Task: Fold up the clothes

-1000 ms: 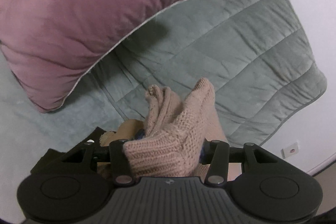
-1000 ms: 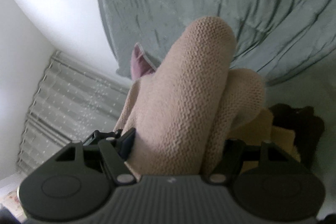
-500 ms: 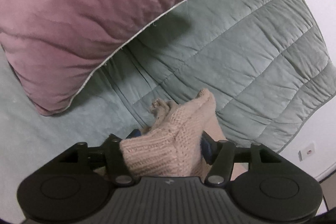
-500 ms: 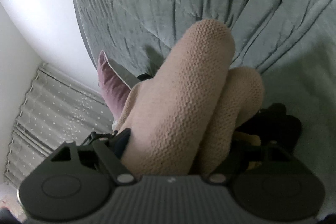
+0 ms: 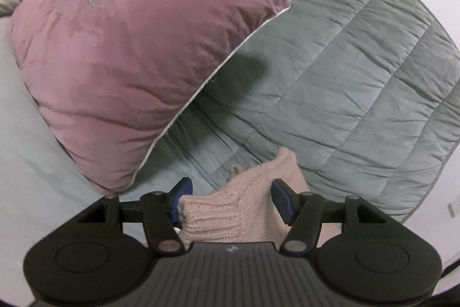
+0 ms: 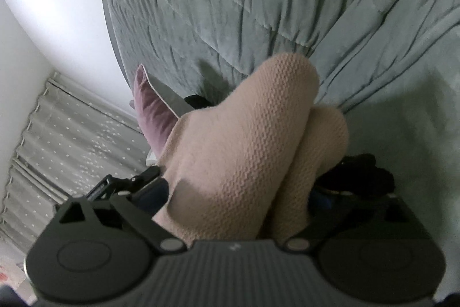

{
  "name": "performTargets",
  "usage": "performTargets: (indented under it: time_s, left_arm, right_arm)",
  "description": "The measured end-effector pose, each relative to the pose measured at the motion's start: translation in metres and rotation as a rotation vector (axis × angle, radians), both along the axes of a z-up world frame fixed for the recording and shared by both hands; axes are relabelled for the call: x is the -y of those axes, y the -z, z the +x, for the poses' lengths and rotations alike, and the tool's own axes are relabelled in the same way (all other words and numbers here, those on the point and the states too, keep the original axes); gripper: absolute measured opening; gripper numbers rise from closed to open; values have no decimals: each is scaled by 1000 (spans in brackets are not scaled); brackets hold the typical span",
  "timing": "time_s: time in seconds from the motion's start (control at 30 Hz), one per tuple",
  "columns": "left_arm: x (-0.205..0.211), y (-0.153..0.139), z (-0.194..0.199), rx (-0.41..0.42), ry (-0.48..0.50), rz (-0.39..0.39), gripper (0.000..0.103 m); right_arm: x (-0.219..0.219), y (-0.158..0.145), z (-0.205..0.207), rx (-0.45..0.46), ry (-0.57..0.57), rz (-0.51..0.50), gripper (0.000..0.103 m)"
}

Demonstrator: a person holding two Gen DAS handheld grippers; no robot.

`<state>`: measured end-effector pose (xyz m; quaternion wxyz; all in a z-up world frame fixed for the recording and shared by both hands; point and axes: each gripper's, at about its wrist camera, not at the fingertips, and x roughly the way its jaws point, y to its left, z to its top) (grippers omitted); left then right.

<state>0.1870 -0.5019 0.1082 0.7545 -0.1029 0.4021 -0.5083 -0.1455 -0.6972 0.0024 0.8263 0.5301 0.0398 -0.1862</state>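
Observation:
A pink knit sweater (image 5: 230,209) is bunched between the blue pads (image 5: 180,193) of my left gripper (image 5: 230,192), which press on its ribbed edge from both sides. In the right wrist view the same sweater (image 6: 247,148) rises as two thick rolled folds between the fingers of my right gripper (image 6: 238,192). Those jaws are opening: the left pad (image 6: 155,190) stands clear of the knit, and the fabric lies loose between them. The sweater hangs low over the bed.
A purple pillow (image 5: 129,62) leans on a grey-green quilt (image 5: 345,76) ahead of the left gripper. A dark garment (image 6: 359,177) lies on the pale sheet (image 6: 402,120) right of the sweater. A dotted curtain (image 6: 57,140) and white wall are at left.
The right jaws have spread apart and the right hand has sunk toward the bed. The left jaws widened a little around the knit. The dark garment has left the left wrist view.

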Motion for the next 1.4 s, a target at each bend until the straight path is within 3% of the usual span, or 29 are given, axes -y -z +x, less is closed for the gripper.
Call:
performTargets:
  time_s: [0.17,0.33,0.4,0.53,0.67,0.77,1.0,1.2,1.27,1.4]
  left_arm:
    - [-10,-12,-5,68,-57,-13,60]
    - [-22,-29,-29,279,-139,-33,60]
    - [-20,-31,-41,348,-107,-44,60]
    - [-6,-21,-60,421,8,-41,55]
    - [15,3,-63,469,38,77,52]
    - [19,22,-52,421,23,105,53]
    - [11,63,-26,251,-28,43,55]
    - [-6,48,-23,158,-50,-8,57]
    - [-14,41,-25,136,-61,-23,58]
    - [-24,30,-26,123,-91,-20,58]
  right_arm:
    - [-2,-3,-23,-13,41,-20,100]
    - [-6,-12,-47,-33,111,-124,100]
    - [-11,-26,-47,-51,141,-196,99]
    - [-35,-54,-33,-127,208,-431,94]
    - [-54,-60,-1,-214,137,-596,81]
    - [-60,-54,24,-276,69,-618,79]
    - [-59,-34,46,-311,29,-602,79]
    - [-59,-47,45,-308,13,-592,82]
    - [-58,-54,41,-297,-1,-571,91]
    - [-61,-66,32,-275,-16,-554,94]
